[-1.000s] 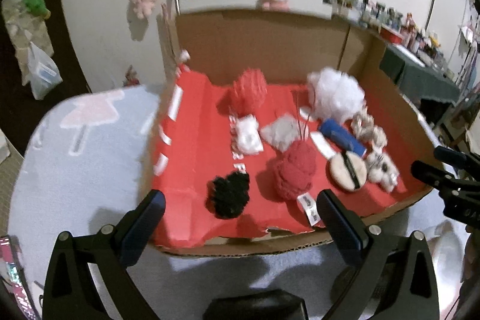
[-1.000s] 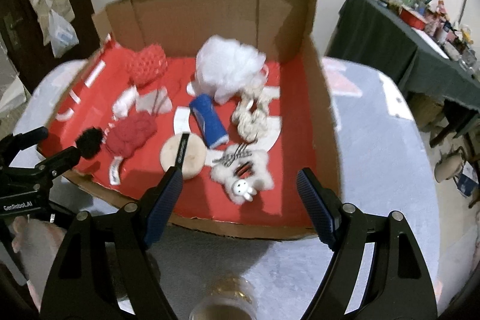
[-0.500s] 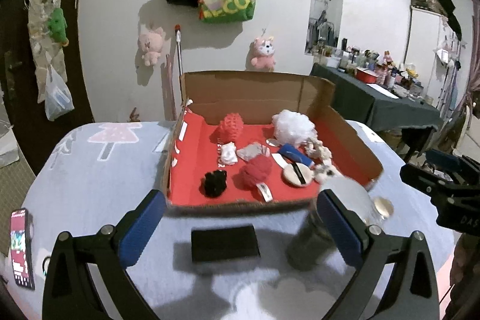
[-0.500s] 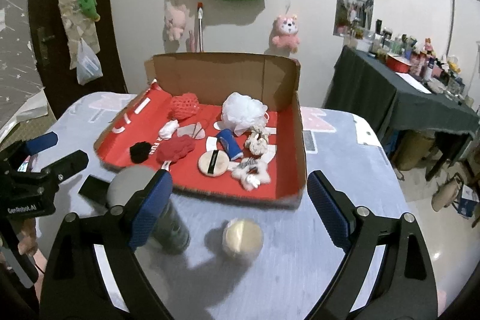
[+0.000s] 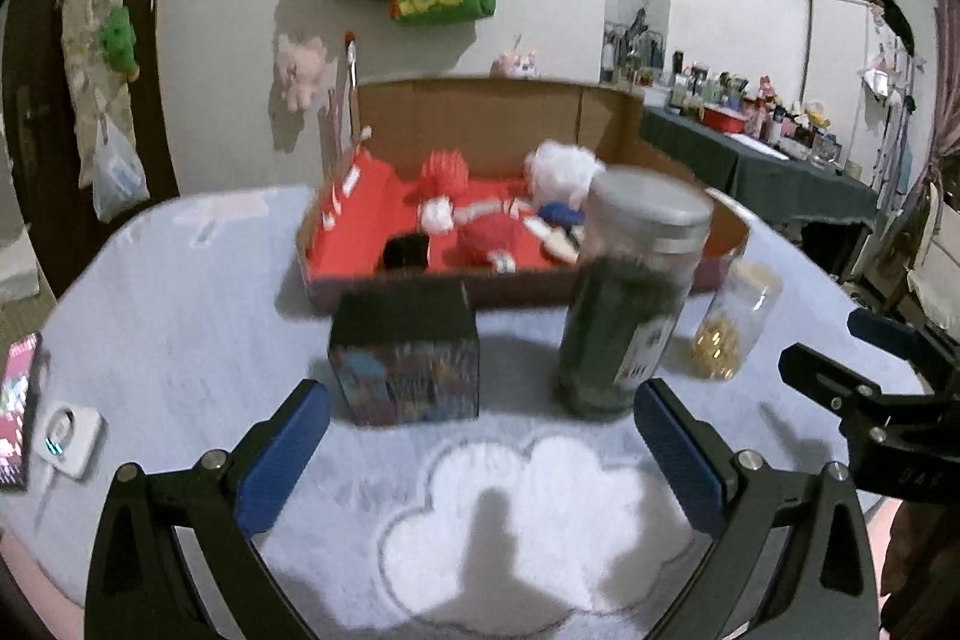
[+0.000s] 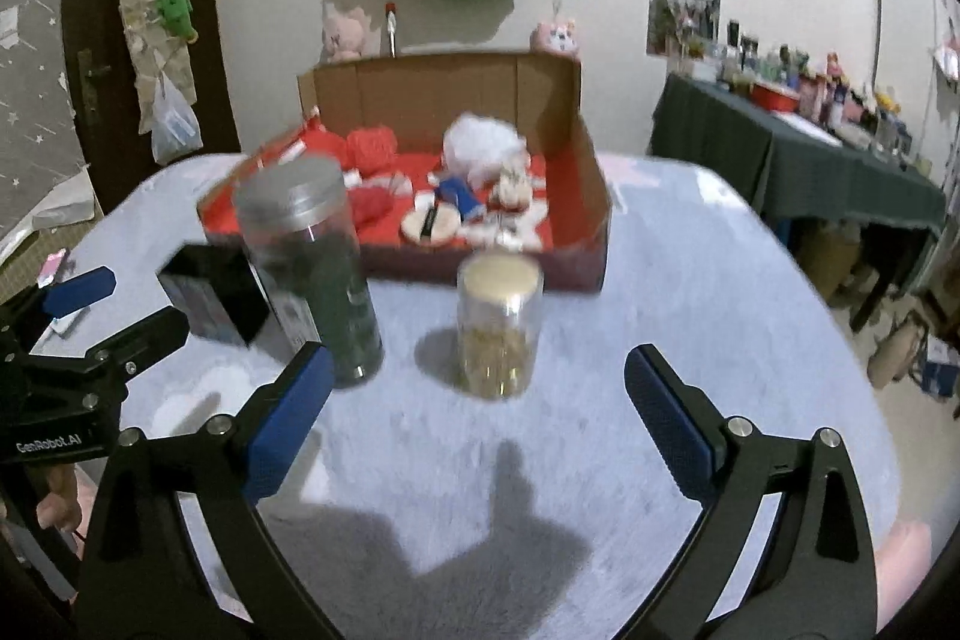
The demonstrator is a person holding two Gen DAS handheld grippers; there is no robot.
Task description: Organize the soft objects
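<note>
A cardboard box (image 5: pixel 492 112) with a red floor stands at the far side of the table and holds several soft things: a red knitted ball (image 5: pixel 489 238), a white pouf (image 5: pixel 564 169), a black pompom (image 5: pixel 408 250). It also shows in the right wrist view (image 6: pixel 594 196), with a round puff (image 6: pixel 429 223). My left gripper (image 5: pixel 480 454) is open and empty, low over the near table. My right gripper (image 6: pixel 474 412) is open and empty, also near the front.
A dark printed box (image 5: pixel 408 358), a tall jar with a silver lid (image 5: pixel 630 304) and a small jar of gold bits (image 5: pixel 729 322) stand between the grippers and the cardboard box. A phone (image 5: pixel 15 400) and a white charger (image 5: pixel 69 439) lie at the left edge.
Both grippers have pulled back and down from over the cardboard box to the near side of the table. The jars and dark box have come into view. Both stay open.
</note>
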